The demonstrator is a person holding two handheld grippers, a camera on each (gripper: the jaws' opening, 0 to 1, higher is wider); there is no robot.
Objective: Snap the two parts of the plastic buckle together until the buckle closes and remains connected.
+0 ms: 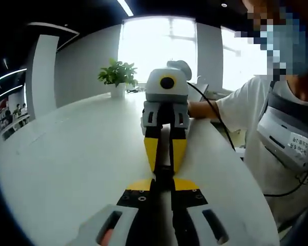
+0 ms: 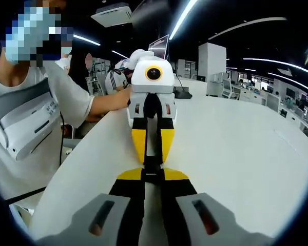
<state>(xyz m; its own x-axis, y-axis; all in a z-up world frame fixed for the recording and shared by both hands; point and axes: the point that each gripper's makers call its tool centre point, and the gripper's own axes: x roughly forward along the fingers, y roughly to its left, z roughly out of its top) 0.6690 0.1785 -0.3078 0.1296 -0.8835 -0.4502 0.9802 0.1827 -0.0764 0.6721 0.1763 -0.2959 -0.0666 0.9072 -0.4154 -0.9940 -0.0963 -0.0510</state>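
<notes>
Left gripper view: left tool (image 1: 163, 180) nose to nose with right tool (image 1: 164, 165) over white desk (image 1: 66, 169), jaws of both clenched close together. Dark buckle (image 2: 152, 166) pinched where tips meet, near desk centre; halves appear pressed together, latch unclear. Next: likely push straight until click, then test hold. Bright windows, potted plant (image 1: 117, 76) far left

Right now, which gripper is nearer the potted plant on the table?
Right. The right gripper lies between the left gripper and the potted plant, which stands farther down the table behind it. Their tips meet at the buckle.
</notes>
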